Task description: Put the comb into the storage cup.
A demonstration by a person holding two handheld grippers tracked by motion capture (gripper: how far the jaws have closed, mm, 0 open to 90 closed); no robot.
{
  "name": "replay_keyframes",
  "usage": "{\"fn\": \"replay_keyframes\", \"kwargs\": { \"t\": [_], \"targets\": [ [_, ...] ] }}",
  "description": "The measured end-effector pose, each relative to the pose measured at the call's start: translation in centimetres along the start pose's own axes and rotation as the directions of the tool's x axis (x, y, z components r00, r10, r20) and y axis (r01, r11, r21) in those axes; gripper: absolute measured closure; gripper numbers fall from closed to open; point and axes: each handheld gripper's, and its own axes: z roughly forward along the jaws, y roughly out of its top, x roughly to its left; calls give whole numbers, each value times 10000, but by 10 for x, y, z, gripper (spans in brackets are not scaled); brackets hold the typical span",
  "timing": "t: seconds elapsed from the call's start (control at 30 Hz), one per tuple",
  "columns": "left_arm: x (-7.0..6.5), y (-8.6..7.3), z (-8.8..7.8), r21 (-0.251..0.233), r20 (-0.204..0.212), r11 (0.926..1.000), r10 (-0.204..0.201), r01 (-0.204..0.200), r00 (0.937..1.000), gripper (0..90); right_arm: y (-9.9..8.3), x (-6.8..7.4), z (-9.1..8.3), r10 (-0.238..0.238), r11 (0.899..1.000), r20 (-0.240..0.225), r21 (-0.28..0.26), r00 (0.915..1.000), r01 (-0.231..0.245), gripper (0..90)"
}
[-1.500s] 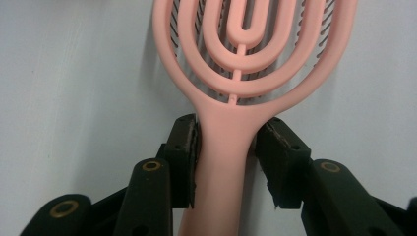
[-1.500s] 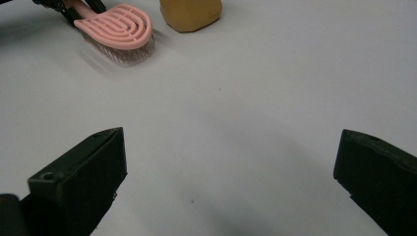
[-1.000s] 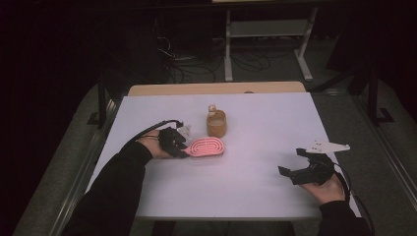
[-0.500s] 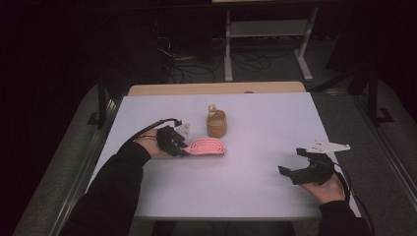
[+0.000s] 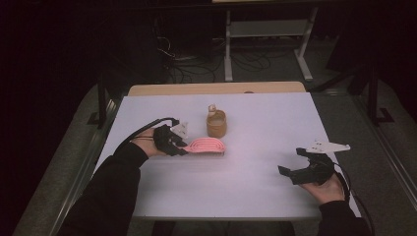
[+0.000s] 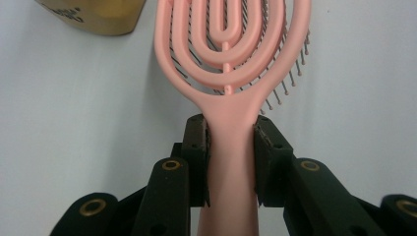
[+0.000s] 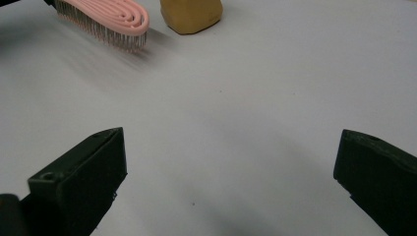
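Left gripper point(image 6: 231, 129) clamps pink hairbrush point(image 6: 230, 64) handle; right gripper point(image 7: 231, 169) wide open, empty. Lift underway; next carry toward brown container point(image 5: 216, 124).

Probably lab: dark room, floor cables point(image 5: 196, 66), metal rack point(image 5: 265, 37).

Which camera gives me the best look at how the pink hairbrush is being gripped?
The left gripper view: the pink hairbrush is close up, its handle clamped between the left gripper pads. The high view shows the brush small, with the grip itself hidden behind the hand. The right gripper view catches the brush head and bristles far off by a brown container.
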Motion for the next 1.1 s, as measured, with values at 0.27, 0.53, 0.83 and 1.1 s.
{"fn": "replay_keyframes", "kwargs": {
  "t": [0.27, 0.53, 0.83, 1.1],
  "targets": [
    [-3, 0, -13, -329, -329, 9994, 51, -62, 9994, 713, 0, 0, 0, -1, 10000, -3, 13, 10000, 1, 0],
    [-10, 4, -25, -727, -629, 9969, 263, -308, 9977, 715, 2, -1, 2, 32, 10000, -53, -2, 10000, -32, 0],
    [-14, 13, -38, -1096, -1039, 9923, 459, -573, 9935, 718, 24, 3, 5, 23, 9999, -406, -155, 9992, -30, 0],
    [-17, 22, -46, -1168, -1206, 9899, 668, -810, 9905, 719, 58, 10, 14, -22, 10000, -776, -81, 9970, 16, 0]
  ]
}}
